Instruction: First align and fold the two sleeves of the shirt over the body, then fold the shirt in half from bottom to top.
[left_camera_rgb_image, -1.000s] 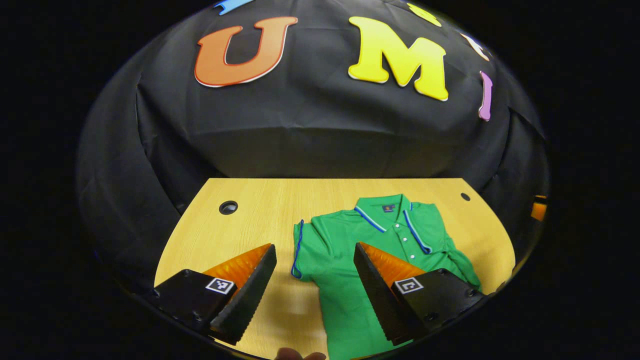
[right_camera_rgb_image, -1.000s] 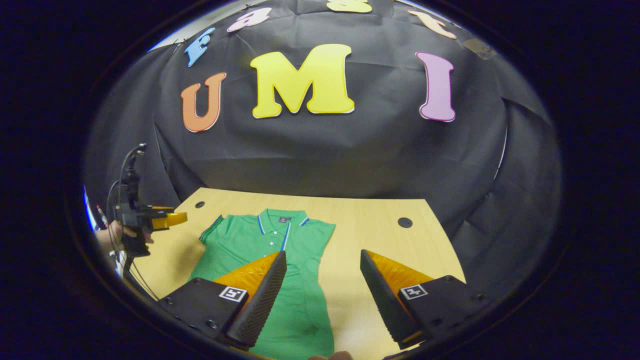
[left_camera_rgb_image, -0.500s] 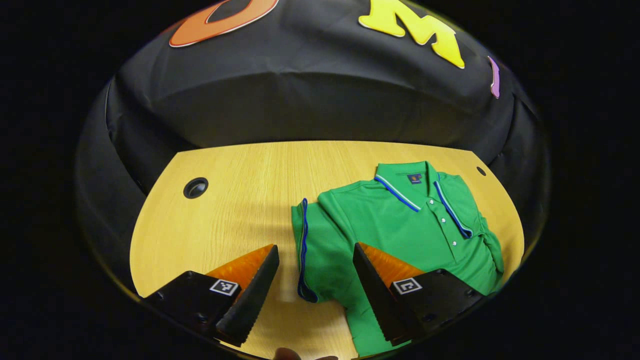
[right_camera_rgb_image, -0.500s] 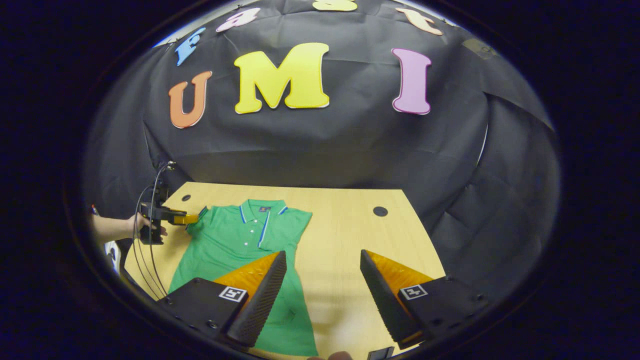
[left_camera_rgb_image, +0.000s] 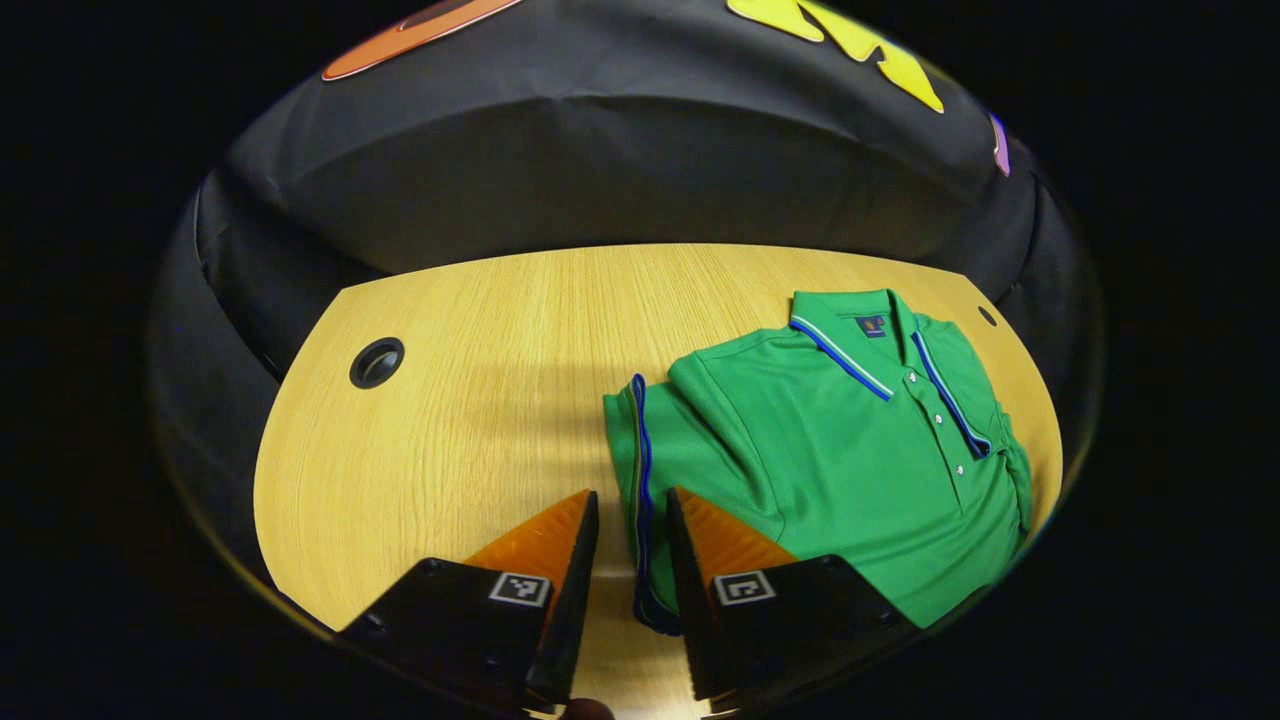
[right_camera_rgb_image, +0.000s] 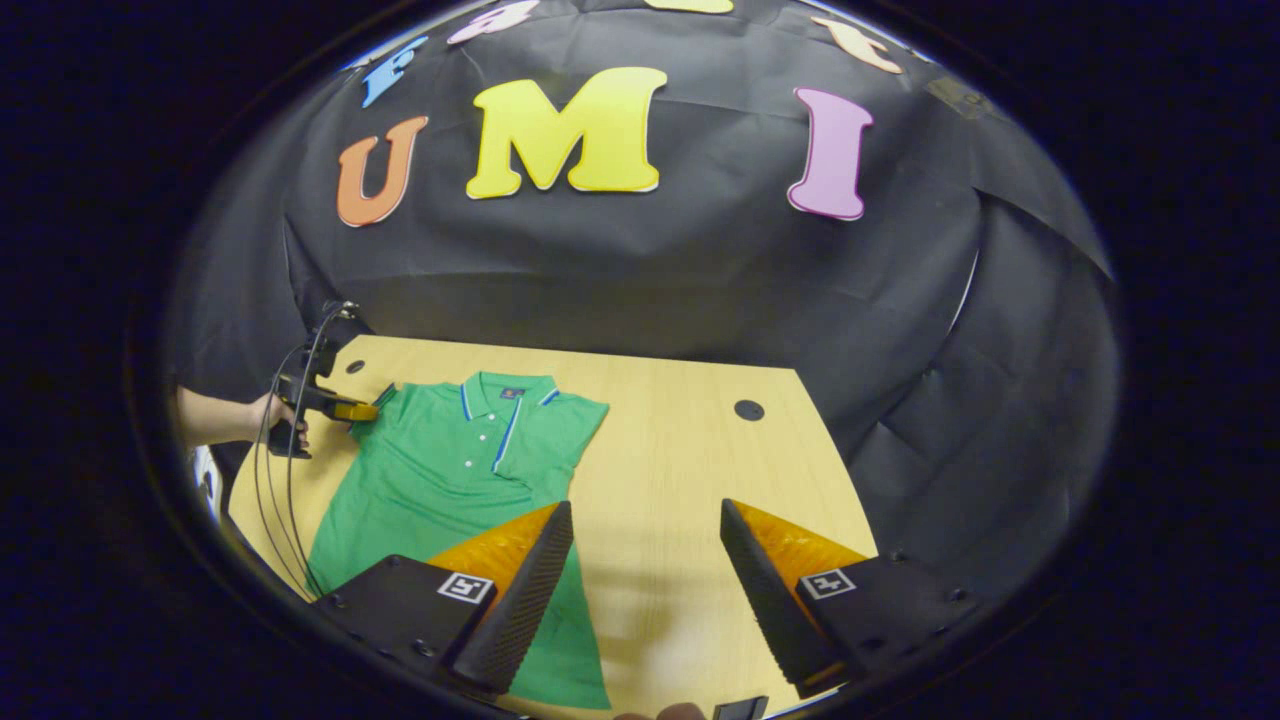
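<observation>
Both tongs show their own 2 fingers at the bottom of their views. Left gripper has its fingers drawn close together on either side of the blue-piped cuff edge of the left sleeve, which runs up through the narrow gap; whether the pads actually press the cloth cannot be told, since the lower end of the cuff is hidden behind the finger bodies. From the right gripper view this same tool appears far off at the shirt's sleeve, held by a hand with dark cables hanging from it; the forearm is cut off at the edge.

Right gripper hangs released, fingers spread wide over bare wood, with 1 finger overlapping the lower body of the garment in the picture.

Lying flat on the light wooden table is the green short-sleeved polo shirt with white-and-blue collar trim, collar toward the black cloth wall. Its right sleeve is hard to make out and seems tucked along the body. The hem is cut off in both views. A round cable hole sits in the tabletop, well apart from the shirt
</observation>
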